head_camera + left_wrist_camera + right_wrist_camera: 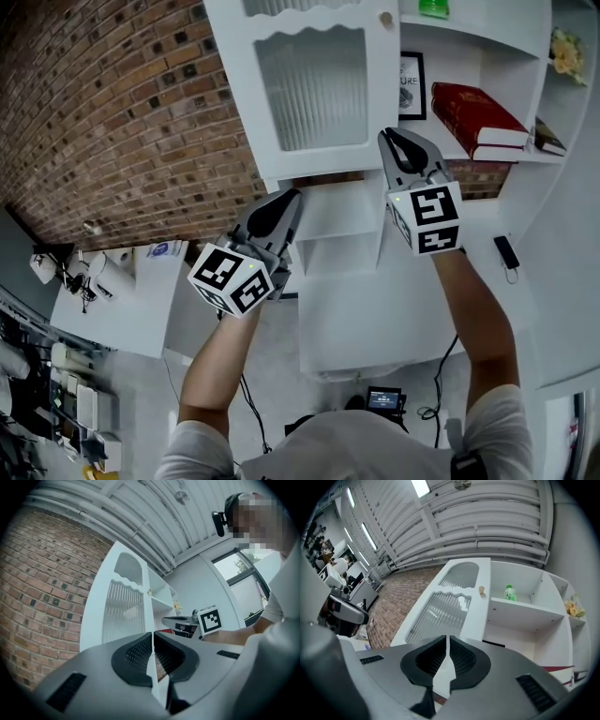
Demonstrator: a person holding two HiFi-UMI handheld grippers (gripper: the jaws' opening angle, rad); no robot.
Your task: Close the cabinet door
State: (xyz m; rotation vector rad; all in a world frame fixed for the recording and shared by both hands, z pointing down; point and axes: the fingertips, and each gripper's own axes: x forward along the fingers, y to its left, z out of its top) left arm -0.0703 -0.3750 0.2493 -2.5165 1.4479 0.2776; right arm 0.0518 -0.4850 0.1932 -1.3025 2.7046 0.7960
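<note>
A white cabinet door [314, 89] with a ribbed glass panel stands swung open in front of the open shelves; a small knob [385, 18] sits on its right edge. My left gripper [292, 195] is shut and empty, its tips just under the door's lower edge. My right gripper [386, 134] is also shut and empty, beside the door's lower right corner. In the left gripper view the door [122, 611] rises beyond the shut jaws of the left gripper [153, 637]. In the right gripper view the door [450, 602] and knob [482, 589] lie ahead of the right gripper [448, 641].
The shelves hold a red book [473, 117], a framed picture [411, 84], a green bottle [433, 7] and yellow flowers [565, 52]. A brick wall [112, 112] lies left of the cabinet. A white side table [122, 300] with clutter stands at lower left.
</note>
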